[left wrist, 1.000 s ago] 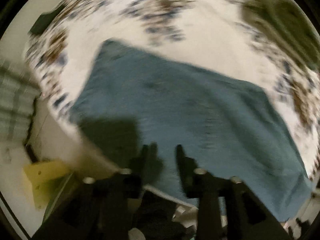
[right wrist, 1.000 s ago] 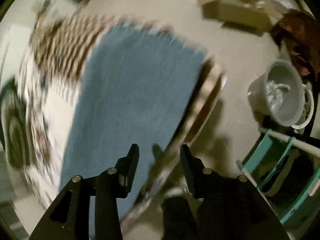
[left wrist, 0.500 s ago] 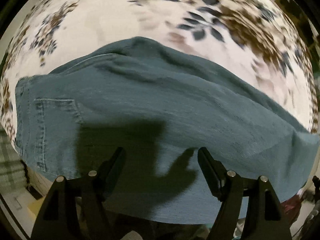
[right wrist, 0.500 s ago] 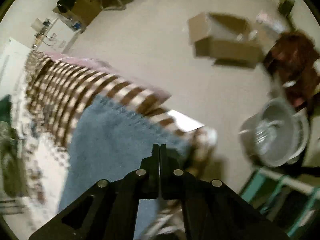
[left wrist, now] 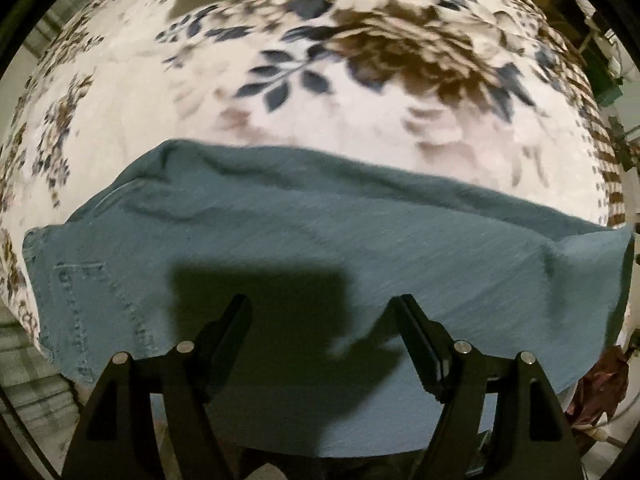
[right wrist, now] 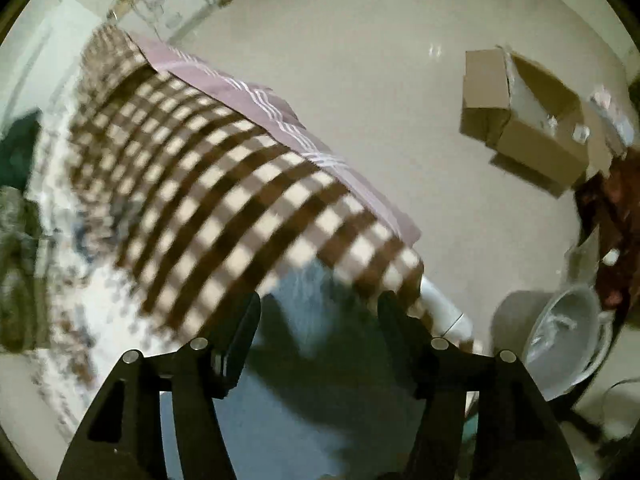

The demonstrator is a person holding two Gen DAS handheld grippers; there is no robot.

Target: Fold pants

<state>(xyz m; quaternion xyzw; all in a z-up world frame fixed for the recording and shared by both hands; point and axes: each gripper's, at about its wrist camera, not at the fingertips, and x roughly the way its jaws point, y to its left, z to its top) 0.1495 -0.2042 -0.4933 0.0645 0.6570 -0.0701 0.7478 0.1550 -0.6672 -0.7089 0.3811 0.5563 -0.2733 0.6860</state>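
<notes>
- The bed [left wrist: 132, 112] fills most of my left view, covered by a floral blanket whose edge is brown-and-white check [right wrist: 224, 208] in my right view.
- The pants [left wrist: 304, 240], blue-green denim, lie lengthwise across the near part of the bed. They look already doubled leg on leg, with the waist and a stitched back pocket [left wrist: 84, 300] at the left end and the leg ends running off to the right.
- My left gripper [left wrist: 322, 320] points down over the pants, jaws spread and holding nothing. Its shadow falls on the cloth right beneath it.
- My right gripper [right wrist: 318, 316] is opening over the leg end of the pants [right wrist: 320, 364], near the bed's corner. Cloth lies below the jaws, but the pads do not press on it.
- I judge the next step is folding the legs up toward the waist. To do it well I would pinch both layers at the hem, with each gripper near one outer edge, lift only enough to clear the cloth, and carry the end across evenly so the edges stay lined up.
- Only the left view shows the waist, the pocket and the wrinkles along the far edge.
- Only the right view shows the floor beyond the corner, with cardboard boxes [right wrist: 520, 120] and a grey bucket [right wrist: 560, 340]. A dropped hem could slide off there.
</notes>
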